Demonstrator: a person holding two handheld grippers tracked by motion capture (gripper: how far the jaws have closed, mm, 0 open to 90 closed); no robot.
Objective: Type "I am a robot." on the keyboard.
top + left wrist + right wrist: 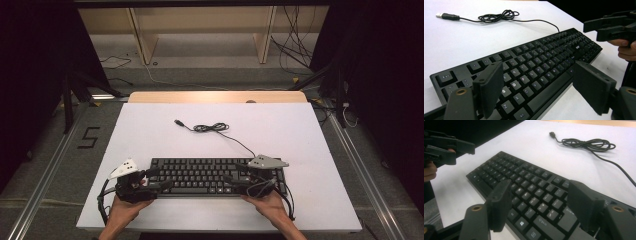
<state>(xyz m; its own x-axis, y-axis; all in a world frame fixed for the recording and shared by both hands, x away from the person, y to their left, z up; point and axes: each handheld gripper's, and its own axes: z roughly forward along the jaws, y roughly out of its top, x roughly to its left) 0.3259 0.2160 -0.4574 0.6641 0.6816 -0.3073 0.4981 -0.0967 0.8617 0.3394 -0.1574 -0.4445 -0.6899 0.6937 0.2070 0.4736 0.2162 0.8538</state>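
Note:
A black keyboard [210,176] lies near the front edge of the white table [150,135]. Its thin cable [212,128] runs back to a loose coil and ends in a USB plug [178,121]. My left gripper [160,179] is over the keyboard's left end and is open; in the left gripper view it [537,75] hovers above the keys [544,57], one jaw over the letter rows and the other past the front edge. My right gripper [234,175] is open over the right end, and in its own view it [540,192] spreads above the keys [524,175].
The coiled cable [589,143] and the plug [552,134] lie behind the keyboard at mid-table. Each gripper shows in the other's view: the right gripper [611,27] and the left gripper [446,147]. A wooden strip [215,97] borders the table's far edge.

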